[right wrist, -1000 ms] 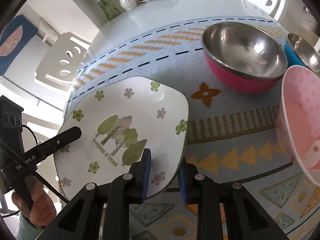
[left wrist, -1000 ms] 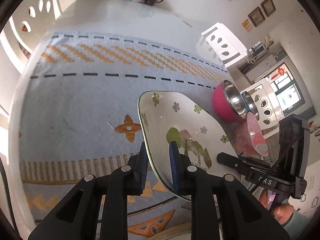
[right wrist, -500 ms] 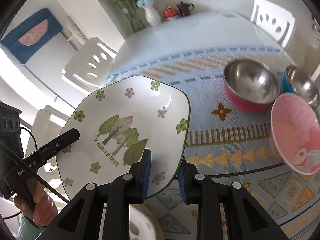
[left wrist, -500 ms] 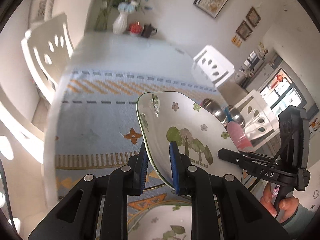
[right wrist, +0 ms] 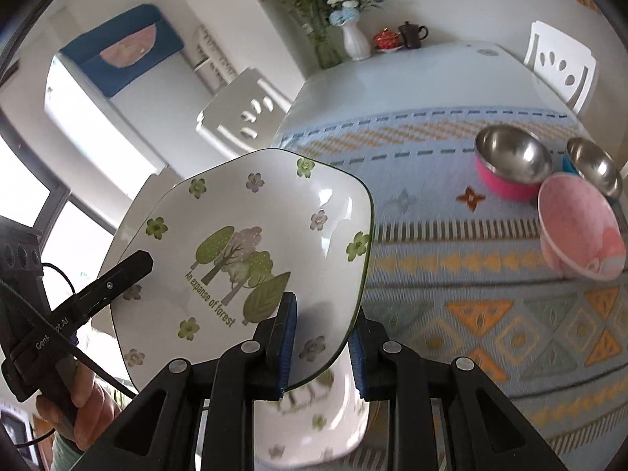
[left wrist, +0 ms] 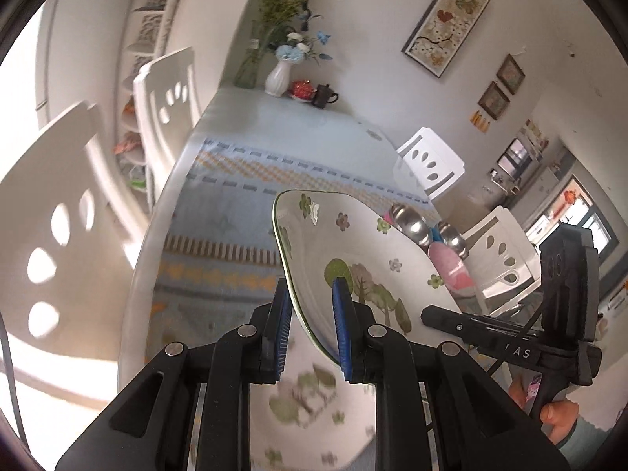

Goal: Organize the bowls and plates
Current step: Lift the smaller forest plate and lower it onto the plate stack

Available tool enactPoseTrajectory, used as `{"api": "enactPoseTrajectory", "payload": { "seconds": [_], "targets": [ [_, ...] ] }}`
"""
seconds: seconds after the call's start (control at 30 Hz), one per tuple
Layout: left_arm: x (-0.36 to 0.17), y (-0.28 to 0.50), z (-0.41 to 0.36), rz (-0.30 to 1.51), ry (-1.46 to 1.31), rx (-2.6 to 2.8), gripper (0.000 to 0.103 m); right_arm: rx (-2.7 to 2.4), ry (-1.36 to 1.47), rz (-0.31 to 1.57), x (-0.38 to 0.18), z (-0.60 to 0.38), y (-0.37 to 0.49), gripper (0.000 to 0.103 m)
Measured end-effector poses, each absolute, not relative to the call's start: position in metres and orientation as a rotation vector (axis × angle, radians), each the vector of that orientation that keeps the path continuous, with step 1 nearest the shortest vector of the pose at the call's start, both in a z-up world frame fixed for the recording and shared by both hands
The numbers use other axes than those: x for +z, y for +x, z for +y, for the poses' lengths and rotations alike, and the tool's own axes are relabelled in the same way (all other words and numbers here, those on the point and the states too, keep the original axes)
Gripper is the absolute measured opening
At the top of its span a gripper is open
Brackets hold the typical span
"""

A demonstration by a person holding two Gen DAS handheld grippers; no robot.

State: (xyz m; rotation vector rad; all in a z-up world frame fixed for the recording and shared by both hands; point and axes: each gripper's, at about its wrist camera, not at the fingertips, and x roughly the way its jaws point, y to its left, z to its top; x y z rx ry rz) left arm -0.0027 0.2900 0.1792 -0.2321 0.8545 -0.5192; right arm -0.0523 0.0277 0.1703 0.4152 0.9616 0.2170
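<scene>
A white square plate with green trees and flowers (right wrist: 251, 243) is held in the air over the table, tilted; it also shows in the left wrist view (left wrist: 353, 259). My left gripper (left wrist: 310, 333) is shut on its left rim and my right gripper (right wrist: 320, 349) is shut on its right rim. A second plate of the same pattern (right wrist: 314, 424) lies on the table below, blurred; it also shows in the left wrist view (left wrist: 310, 412). A pink bowl (right wrist: 581, 227), a pink-sided steel bowl (right wrist: 510, 165) and a blue-sided steel bowl (right wrist: 592, 165) stand at the right.
The table carries a blue patterned cloth (right wrist: 451, 274). A vase of flowers (right wrist: 355, 39), a red pot and a dark teapot (right wrist: 412, 35) stand at the far end. White chairs (left wrist: 168, 98) surround the table.
Both grippers have lifted the plate higher above the table and the view has pulled back. The second plate below has come into view.
</scene>
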Motion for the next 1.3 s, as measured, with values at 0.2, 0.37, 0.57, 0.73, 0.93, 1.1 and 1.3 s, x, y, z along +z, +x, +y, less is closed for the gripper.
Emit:
{"api": "enactPoseTrajectory", "payload": {
  "seconds": [0.2,0.37,0.57,0.73,0.93,1.1,1.3],
  "targets": [
    [0.156,-0.038,0.296,0.899,-0.263,-0.481,0.017,0.237,0.397,1.021,0.149,0.035,-0.085,0.024],
    [0.137,-0.06,0.299,0.926,-0.255,-0.452,0.017,0.25,0.381,1.072,0.127,0.039,-0.098,0.024],
    [0.119,-0.069,0.303,0.961,-0.269,-0.429,0.017,0.254,0.365,1.091,0.114,0.042,-0.101,0.024],
    [0.111,-0.075,0.307,0.981,-0.281,-0.429,0.017,0.252,0.353,1.093,0.112,0.044,-0.102,0.024],
    [0.106,-0.074,0.306,0.994,-0.267,-0.422,0.017,0.25,0.352,1.109,0.106,0.046,-0.099,0.024],
    [0.101,-0.071,0.306,1.011,-0.26,-0.412,0.017,0.245,0.358,1.117,0.101,0.049,-0.097,0.024],
    [0.093,-0.065,0.306,1.028,-0.251,-0.412,0.017,0.23,0.351,1.139,0.092,0.051,-0.091,0.024]
  ]
}}
